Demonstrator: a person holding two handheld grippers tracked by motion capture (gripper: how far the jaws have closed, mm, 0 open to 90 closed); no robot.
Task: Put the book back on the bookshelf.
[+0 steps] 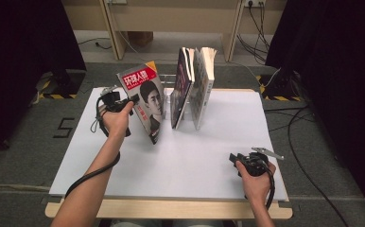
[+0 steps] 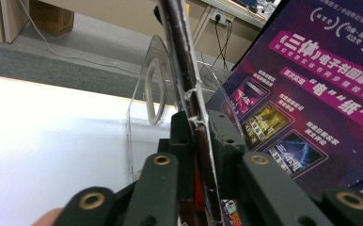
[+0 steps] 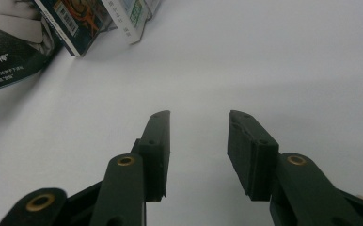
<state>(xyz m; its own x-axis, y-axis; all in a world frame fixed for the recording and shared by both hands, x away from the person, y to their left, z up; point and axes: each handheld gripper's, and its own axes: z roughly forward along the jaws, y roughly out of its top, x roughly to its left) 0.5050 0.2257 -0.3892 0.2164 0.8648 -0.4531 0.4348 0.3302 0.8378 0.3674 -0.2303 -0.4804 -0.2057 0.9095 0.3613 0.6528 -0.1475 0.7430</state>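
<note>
**A:** Two grippers show in the high view. What is each doing?

**B:** The left gripper (image 1: 132,100) is clamped on the edge of a magazine (image 1: 143,97) with a portrait cover. The magazine tilts, its lower corner resting on the white surface (image 1: 195,156), just left of a clear stand (image 1: 169,97). Two more books (image 1: 195,85) lean upright in that stand. The right gripper (image 1: 233,158) rests low near the front right of the surface, well apart from the magazine, with nothing in it.

**A:** And the left gripper view?

**B:** Its black jaws are pressed together on the magazine's (image 2: 189,84) thin edge, which runs up between them and looks dark and worn. Just behind it stands the clear stand (image 2: 153,89), with an oval cut-out in its side. To the right is a purple cover (image 2: 311,84) with small picture panels, close beside the held edge.

**A:** The right gripper view?

**B:** That gripper (image 3: 198,117) stands released, jaws parted over bare white surface (image 3: 264,56), nothing between them. The lower corners of the standing books (image 3: 99,19) show at the top left, and part of the magazine's (image 3: 5,52) cover at the left edge.
</note>
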